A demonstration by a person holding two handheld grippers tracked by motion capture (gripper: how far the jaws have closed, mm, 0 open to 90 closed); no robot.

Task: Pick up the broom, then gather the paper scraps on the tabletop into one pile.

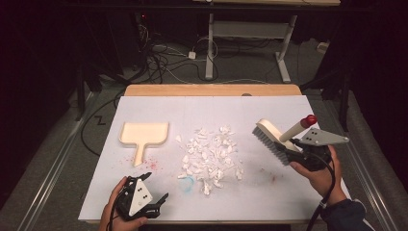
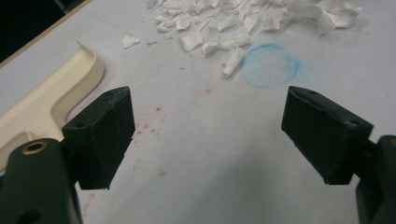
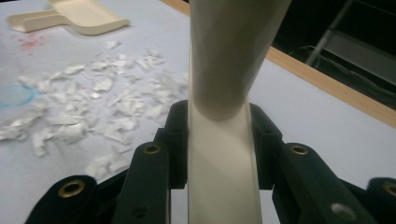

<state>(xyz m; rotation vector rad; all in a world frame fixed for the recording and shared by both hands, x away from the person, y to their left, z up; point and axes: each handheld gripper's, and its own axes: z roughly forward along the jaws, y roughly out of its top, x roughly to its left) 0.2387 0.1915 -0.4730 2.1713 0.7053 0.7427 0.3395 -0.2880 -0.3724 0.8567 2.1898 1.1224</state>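
**Brush lifted, dustpan waiting as paper scraps sit mid-table**

A cream hand brush [image 1: 279, 137] with dark bristles and a red-tipped handle hangs above the right side of the tabletop [image 1: 288, 108], its handle clamped between the jaws of the right gripper [image 1: 300, 149]; in the right gripper view the pale handle [image 3: 219, 154] rises straight up between the two black jaws, which press it from both sides. The bristles face left and down, toward a loose heap of torn white paper scraps [image 1: 210, 156] lying at the middle of the white sheet, apart from the brush. Left of the heap, and clear of it, a cream dustpan [image 1: 143, 135] lies flat with its handle pointing to the near edge, amid faint red speckles. Near the scraps a smudged blue ring [image 2: 270, 65] marks the surface. At the near left corner the left gripper [image 1: 146, 192] rests low by the table edge, its jaws spread wide and holding nothing; its own view shows the dustpan's rim at far left and the scraps ahead.

The sweeping itself looks not yet begun: brush secured, pan untouched. The next move likely calls for the free gripper to take the dustpan's handle and set its lip beside the heap, while the brush comes down on the heap's right side to push the light scraps leftward without scattering them.
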